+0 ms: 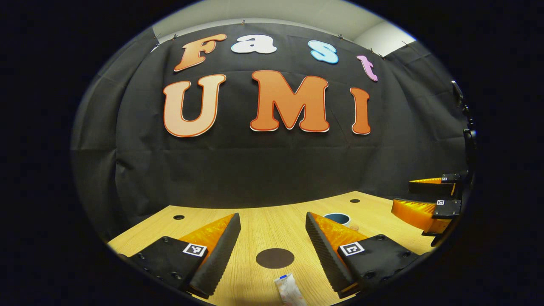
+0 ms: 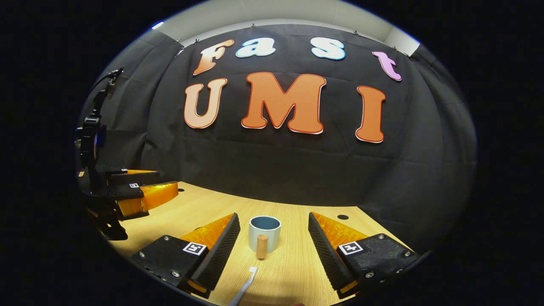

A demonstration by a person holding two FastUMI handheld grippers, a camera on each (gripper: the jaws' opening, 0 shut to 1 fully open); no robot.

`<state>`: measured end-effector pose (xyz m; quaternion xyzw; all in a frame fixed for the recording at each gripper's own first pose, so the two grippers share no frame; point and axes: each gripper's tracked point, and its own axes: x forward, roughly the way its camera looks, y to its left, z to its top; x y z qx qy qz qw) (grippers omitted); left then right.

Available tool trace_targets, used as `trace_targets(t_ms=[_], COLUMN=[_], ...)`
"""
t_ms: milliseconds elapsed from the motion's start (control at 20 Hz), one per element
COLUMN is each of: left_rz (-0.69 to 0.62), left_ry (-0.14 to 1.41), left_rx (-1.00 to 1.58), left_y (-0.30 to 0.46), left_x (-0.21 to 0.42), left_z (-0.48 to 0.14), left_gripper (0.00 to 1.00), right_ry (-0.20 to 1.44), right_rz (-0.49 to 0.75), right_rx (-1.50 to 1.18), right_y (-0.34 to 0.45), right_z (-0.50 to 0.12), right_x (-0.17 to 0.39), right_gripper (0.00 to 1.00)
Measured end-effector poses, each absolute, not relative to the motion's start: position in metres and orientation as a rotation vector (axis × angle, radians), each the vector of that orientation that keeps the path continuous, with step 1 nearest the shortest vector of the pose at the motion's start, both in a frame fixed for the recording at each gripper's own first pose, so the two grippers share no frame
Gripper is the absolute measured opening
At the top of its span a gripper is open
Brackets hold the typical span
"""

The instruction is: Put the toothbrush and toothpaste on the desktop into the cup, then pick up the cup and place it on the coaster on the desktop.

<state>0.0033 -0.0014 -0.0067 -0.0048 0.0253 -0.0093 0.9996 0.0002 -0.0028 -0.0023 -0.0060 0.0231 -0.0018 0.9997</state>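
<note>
My left gripper hovers open over the wooden desktop. Between its fingers lie a dark round coaster and, nearer the camera, the end of a white toothpaste tube. The cup peeks out behind the right-hand finger. My right gripper is also open, with the pale cup, blue inside and with a wooden handle, standing upright between its fingertips. A white toothbrush lies on the desktop just in front of the cup. Neither gripper holds anything.
Each gripper appears at the edge of the other's view, the right gripper at the far right and the left gripper at the far left. Small dark holes dot the desktop. The black cloth wall rises right behind the table.
</note>
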Motion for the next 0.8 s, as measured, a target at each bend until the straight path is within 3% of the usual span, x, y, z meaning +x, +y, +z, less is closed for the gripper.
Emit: trace_targets(t_ms=[800], left_rz=[-0.099], left_ry=[0.351], left_rx=[-0.009], left_y=[-0.023], left_x=[-0.006], left_z=[-0.082], left_gripper=[0.98], right_ry=[0.327], right_rz=[0.002], right_rx=[0.015], right_y=[0.007], right_z=[-0.058], right_x=[-0.003], right_gripper=[0.98])
